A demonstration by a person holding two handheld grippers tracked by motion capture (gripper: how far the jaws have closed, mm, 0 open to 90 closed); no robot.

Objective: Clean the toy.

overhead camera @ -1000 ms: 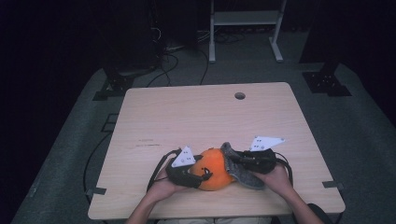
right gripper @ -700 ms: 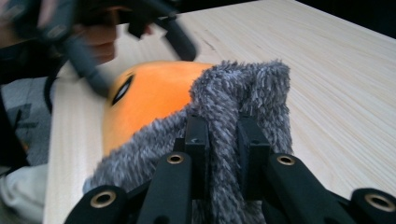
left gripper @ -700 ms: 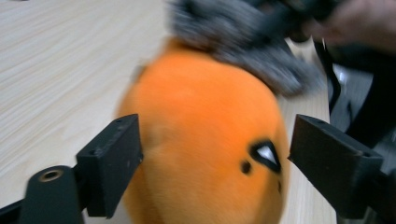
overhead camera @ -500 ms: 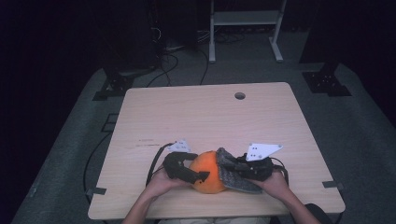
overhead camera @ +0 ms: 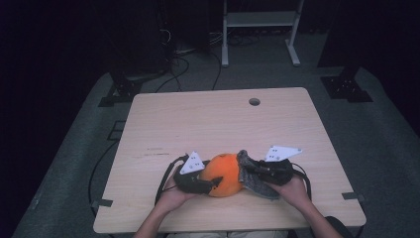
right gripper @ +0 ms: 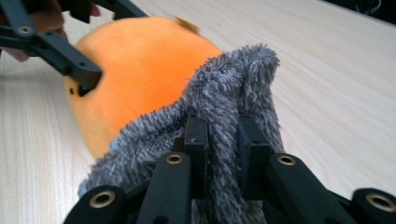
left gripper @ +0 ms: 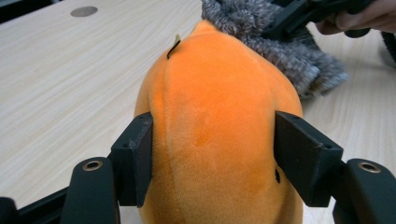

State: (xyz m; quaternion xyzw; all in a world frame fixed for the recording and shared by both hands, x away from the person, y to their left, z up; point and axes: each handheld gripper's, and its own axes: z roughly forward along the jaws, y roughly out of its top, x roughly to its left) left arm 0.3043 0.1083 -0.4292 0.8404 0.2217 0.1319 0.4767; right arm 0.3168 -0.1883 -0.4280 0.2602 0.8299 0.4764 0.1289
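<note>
Left claw (left gripper: 212, 154): jaws just closed in, pads now pressed against both flanks of orange plush toy (left gripper: 215, 116), gripped near the front edge of pale wooden worktop (overhead camera: 218, 119). Right claw (right gripper: 223, 140): jaws drawn narrow, pinching a fold of grey fuzzy cloth (right gripper: 233, 93), draped against the toy's far side and touching it. Beyond: round cable hole (overhead camera: 254, 101) near worktop's far edge, white metal stand (overhead camera: 260, 20) on grey floor behind, dark cables trailing off worktop's left side.
</note>
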